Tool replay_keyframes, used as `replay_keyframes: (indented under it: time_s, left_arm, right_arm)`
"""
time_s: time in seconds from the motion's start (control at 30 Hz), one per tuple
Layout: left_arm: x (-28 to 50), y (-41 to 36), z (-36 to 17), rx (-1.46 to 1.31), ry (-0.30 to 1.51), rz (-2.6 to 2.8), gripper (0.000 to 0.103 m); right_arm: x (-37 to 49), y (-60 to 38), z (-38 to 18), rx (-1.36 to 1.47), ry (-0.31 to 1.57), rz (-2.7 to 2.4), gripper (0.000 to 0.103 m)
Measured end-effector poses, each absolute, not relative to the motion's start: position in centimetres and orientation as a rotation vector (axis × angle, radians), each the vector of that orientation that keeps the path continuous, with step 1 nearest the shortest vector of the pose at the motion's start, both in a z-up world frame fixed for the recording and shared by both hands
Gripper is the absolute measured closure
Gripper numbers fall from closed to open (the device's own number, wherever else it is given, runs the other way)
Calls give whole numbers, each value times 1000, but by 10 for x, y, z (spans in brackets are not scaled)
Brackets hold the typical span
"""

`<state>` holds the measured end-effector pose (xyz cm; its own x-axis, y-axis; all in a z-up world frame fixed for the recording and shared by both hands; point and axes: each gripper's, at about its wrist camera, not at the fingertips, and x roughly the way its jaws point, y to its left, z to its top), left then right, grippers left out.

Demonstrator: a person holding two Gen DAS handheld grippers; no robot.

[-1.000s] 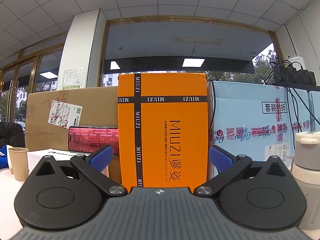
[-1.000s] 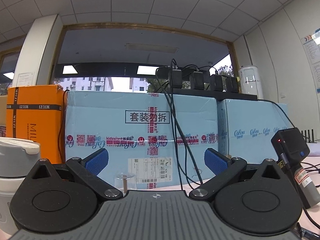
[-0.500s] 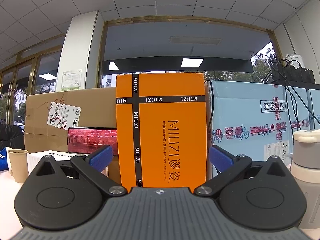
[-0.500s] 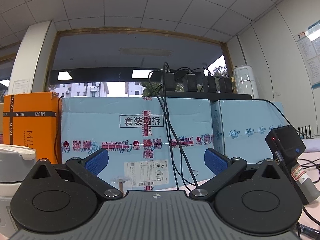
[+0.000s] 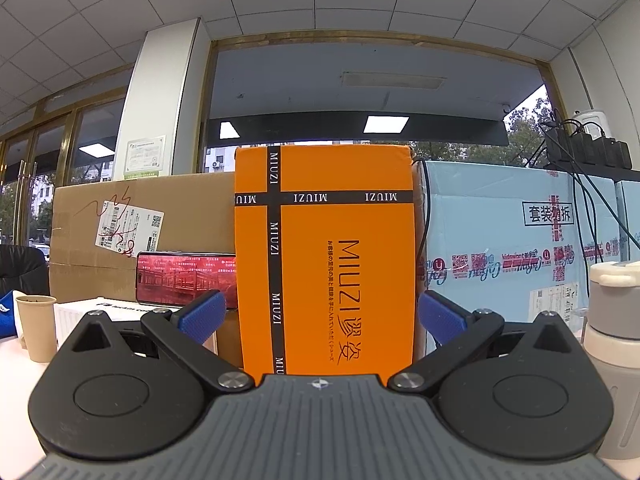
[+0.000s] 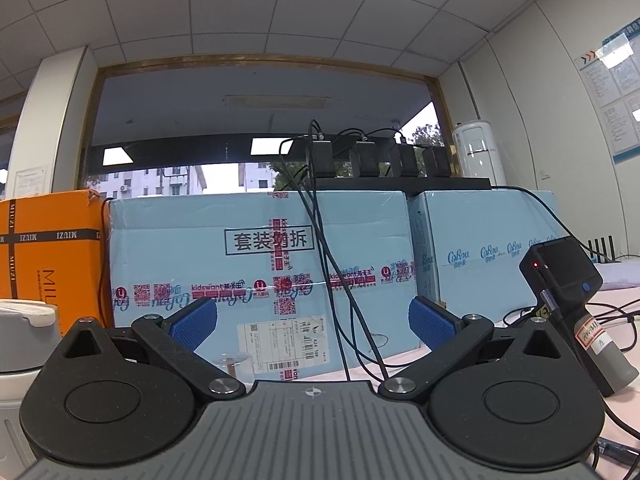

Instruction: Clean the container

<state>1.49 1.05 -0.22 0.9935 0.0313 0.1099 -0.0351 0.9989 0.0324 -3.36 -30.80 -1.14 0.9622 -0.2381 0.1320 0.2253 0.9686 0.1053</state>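
A grey and white lidded container [image 5: 614,344] stands upright on the table at the far right of the left wrist view. It also shows at the far left of the right wrist view [image 6: 22,344]. My left gripper [image 5: 322,316] is open and empty, with its blue pads wide apart, left of the container. My right gripper [image 6: 312,320] is open and empty, right of the container. A small clear glass [image 6: 236,366] stands on the table in front of the right gripper.
An orange MIUZI box [image 5: 324,256], a brown carton [image 5: 140,224] and light blue cartons [image 6: 260,272] line the back of the table. A paper cup [image 5: 36,326] stands at the left. A black handheld device [image 6: 576,312] with cables lies at the right.
Both views have tilted slightly, so the boxes sit a little lower in the frame. Both grippers stay open and empty.
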Motion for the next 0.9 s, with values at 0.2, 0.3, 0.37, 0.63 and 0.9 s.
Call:
replay_keyframes:
  time_s: [0.2, 0.3, 0.37, 0.63, 0.9]
  left_arm:
    - [15, 10, -2, 35, -110, 32, 0]
    - [14, 9, -2, 40, -113, 31, 0]
    - [14, 9, -2, 42, -112, 31, 0]
    - [13, 9, -2, 43, -115, 32, 0]
    - [13, 9, -2, 50, -119, 28, 0]
  right_arm:
    - [-34, -316, -12, 140, -138, -260, 0]
    - [-35, -317, -12, 147, -142, -271, 0]
    - [-35, -315, -12, 135, -147, -274, 0]
    - [-38, -297, -11, 26, -168, -264, 0]
    - [-38, -297, -10, 24, -164, -273, 0]
